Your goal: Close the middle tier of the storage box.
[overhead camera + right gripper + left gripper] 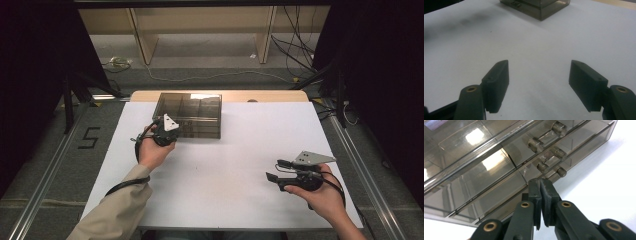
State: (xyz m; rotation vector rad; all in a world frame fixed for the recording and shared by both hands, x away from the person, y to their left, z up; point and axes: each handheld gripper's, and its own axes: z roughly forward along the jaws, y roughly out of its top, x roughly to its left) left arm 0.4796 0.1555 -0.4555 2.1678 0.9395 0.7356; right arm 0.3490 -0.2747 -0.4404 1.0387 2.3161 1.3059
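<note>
The smoky plastic drawer box (189, 115) sits at the table's upper middle. The left gripper (540, 182) — jaws closed, holding nothing — touches its front beside a drawer handle (551, 167). The right gripper (539, 85) waits wide open at the lower right. Next, I think: catch that handle and pull gently.

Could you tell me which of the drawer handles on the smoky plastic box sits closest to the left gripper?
The lowest handle, directly ahead of the nearly shut left gripper; the handle above it sits farther up the box front.
</note>
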